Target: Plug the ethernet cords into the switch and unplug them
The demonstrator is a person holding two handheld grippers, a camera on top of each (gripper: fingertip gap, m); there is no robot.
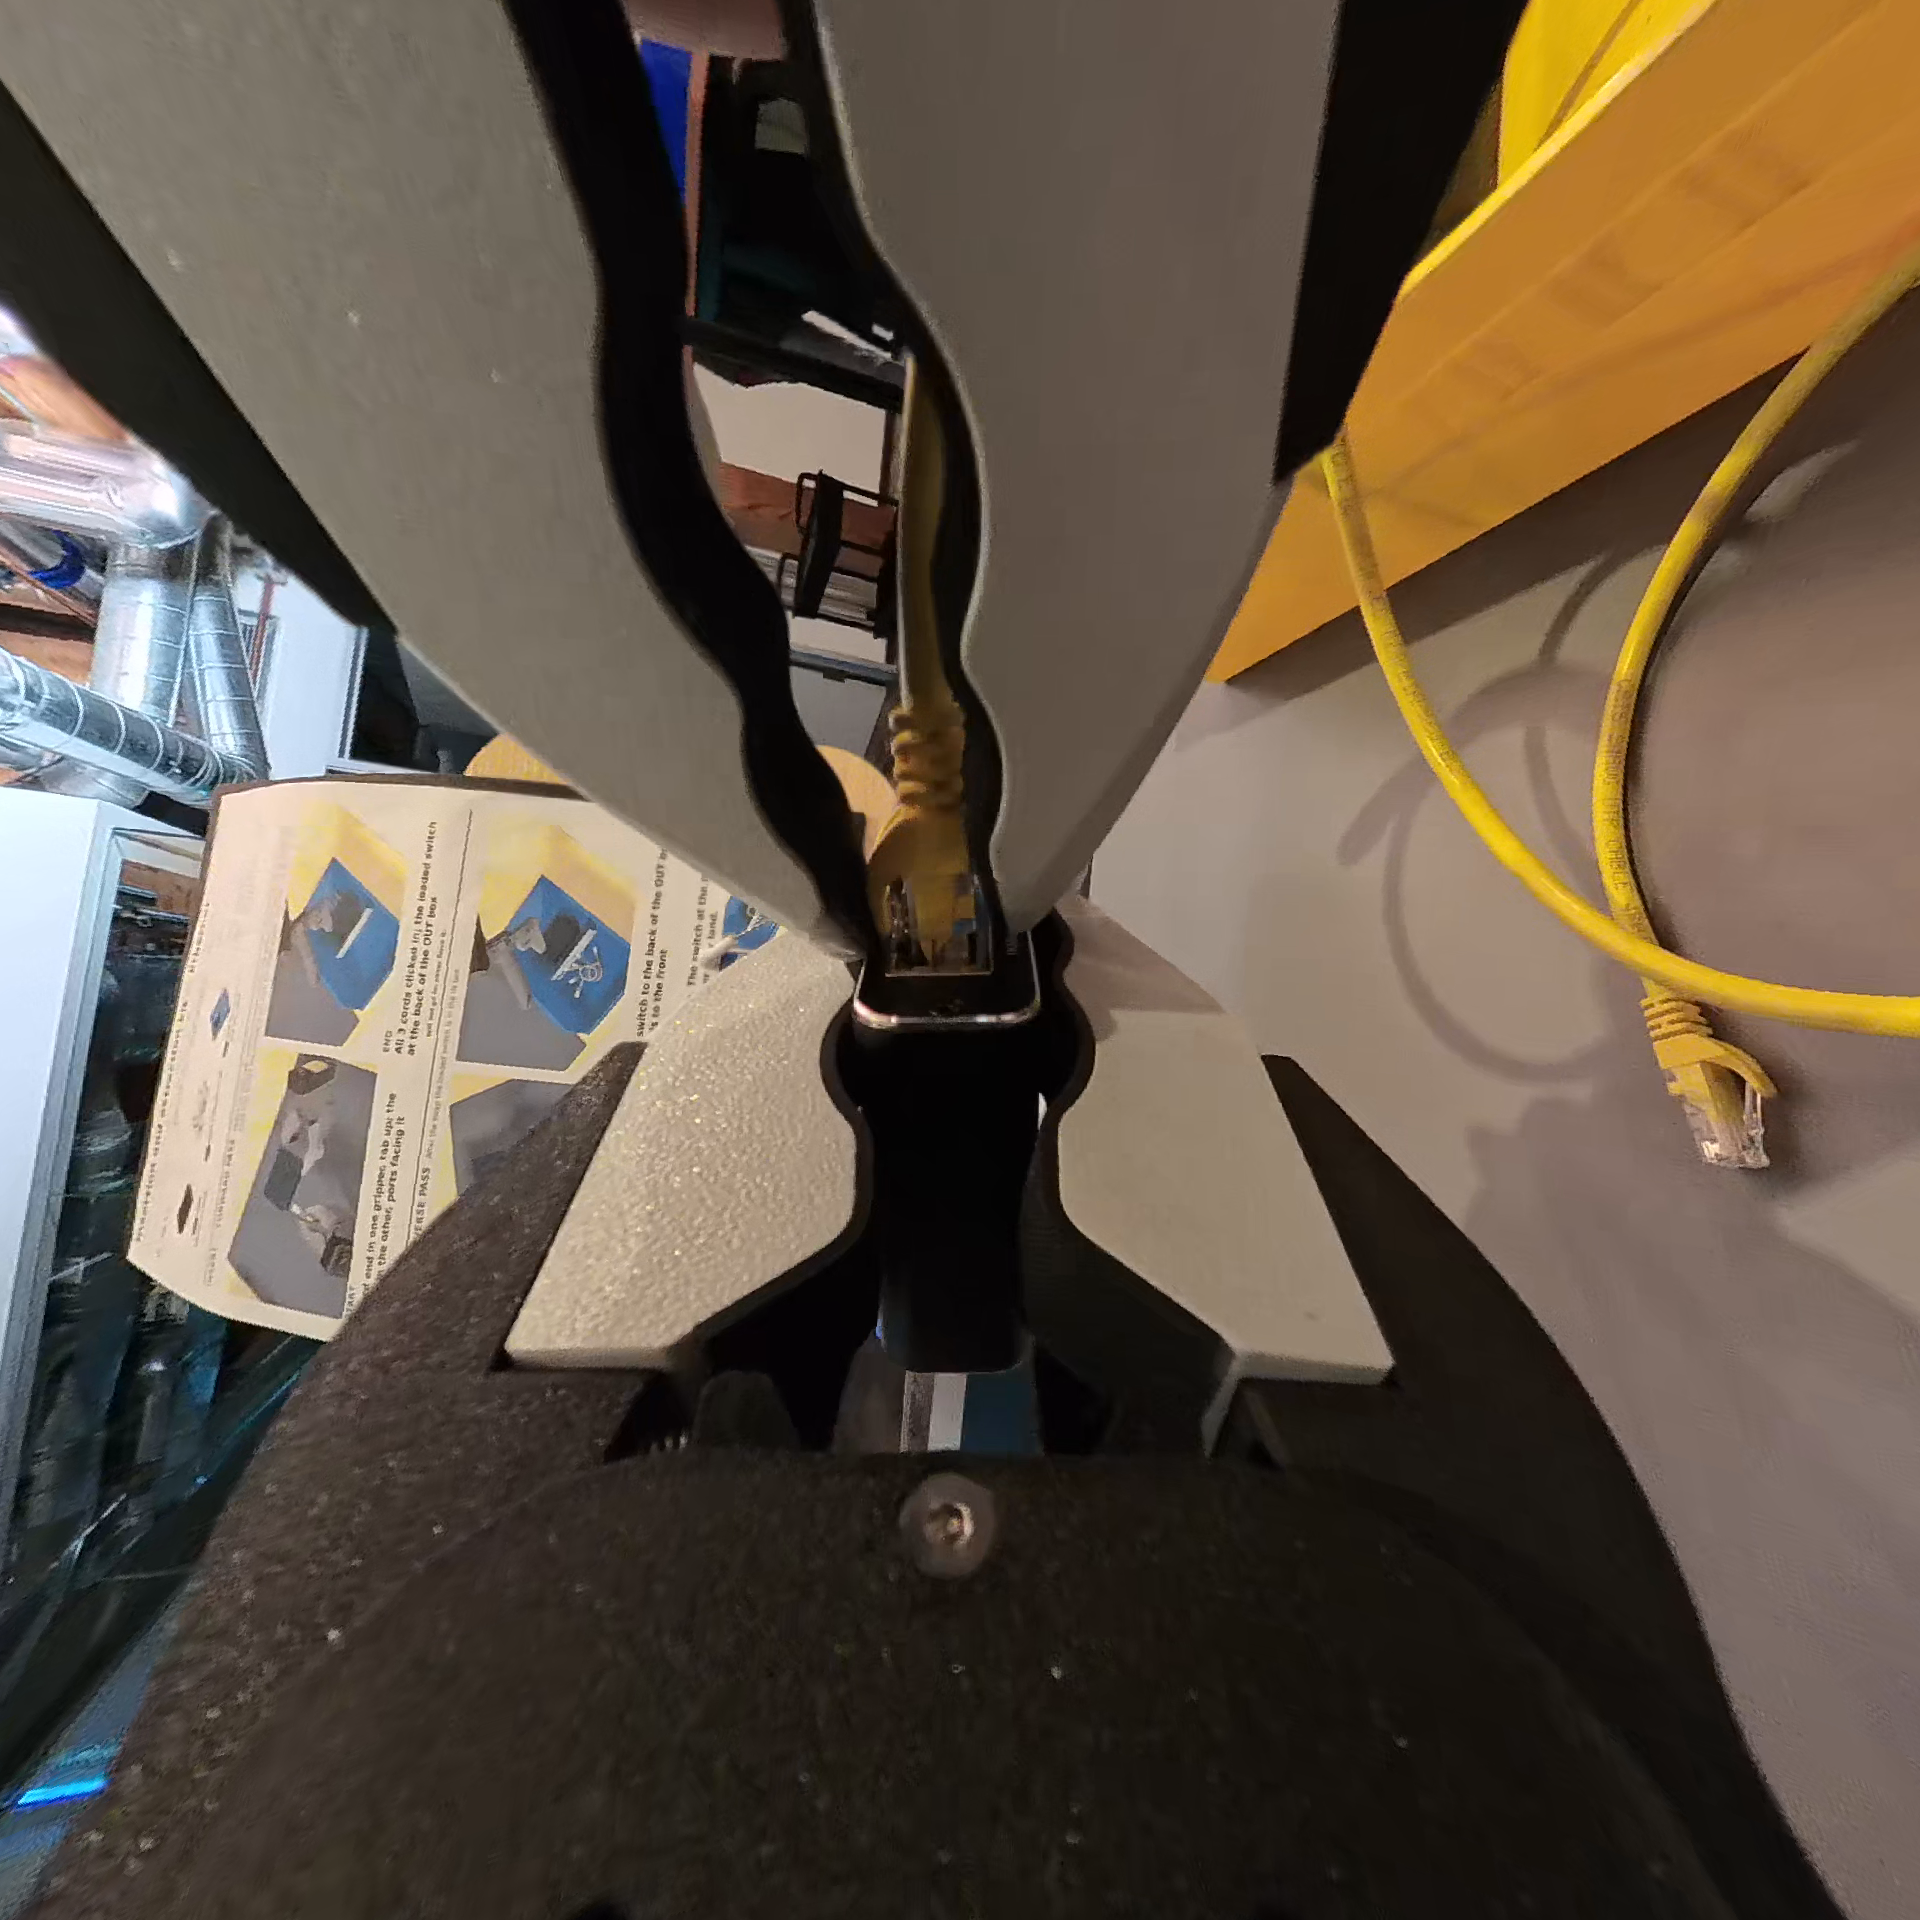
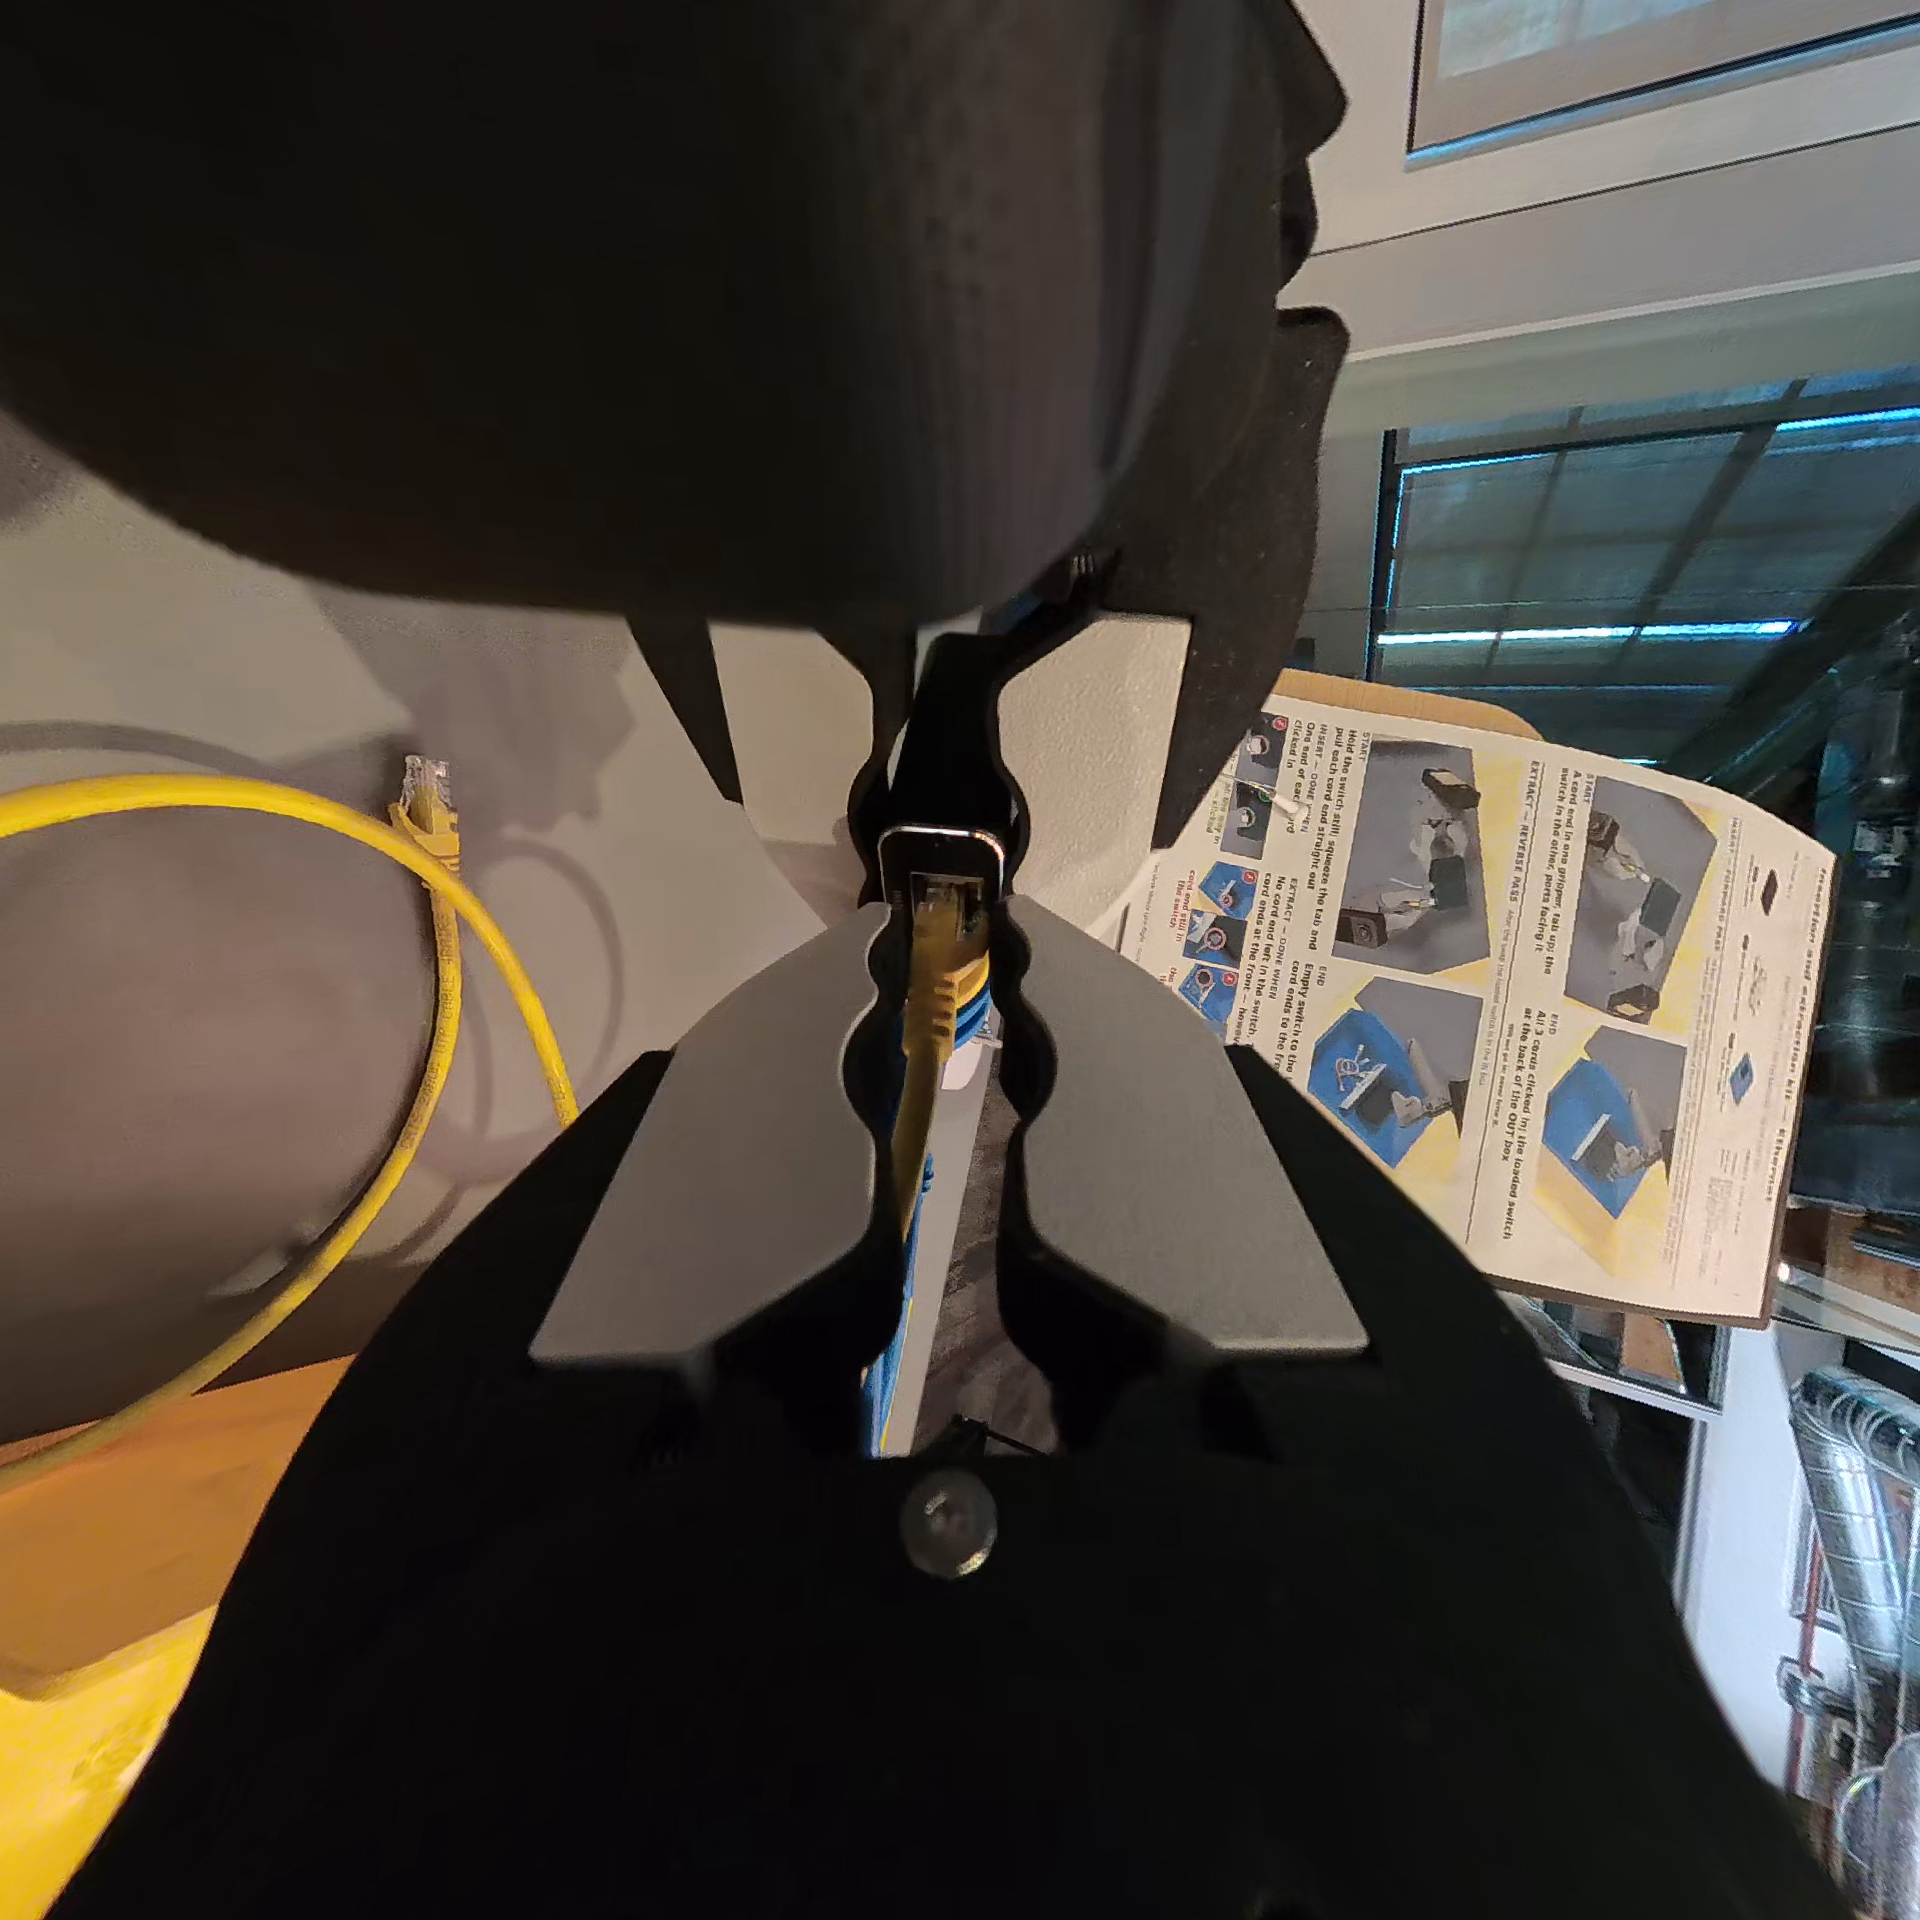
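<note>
1. Switch [image 1: 945, 1143]: small black box with a silvery rim around its port face, held between the pads of the left gripper [image 1: 948, 1023], which is closed on its body, port end facing the other tool.
2. Yellow ethernet plug with ribbed boot [image 2: 940, 961]: its clear tip sits at or just inside the port mouth; whether it is latched cannot be told. The right gripper [image 2: 940, 914] stands narrowly parted around it; pad contact on the boot cannot be settled.
3. Progress, as judged: one cord at the port; the free clear-tipped plug [image 1: 1720, 1107] of the yellow cord [image 1: 1621, 790] lies unplugged on the grey tabletop [image 1: 1558, 1351].
4. Room: fingertips of both tools nearly meet at the port, little side play. The yellow bin [image 1: 1507, 343] borders one side, the printed instruction sheet [image 2: 1507, 997] the other.
</note>
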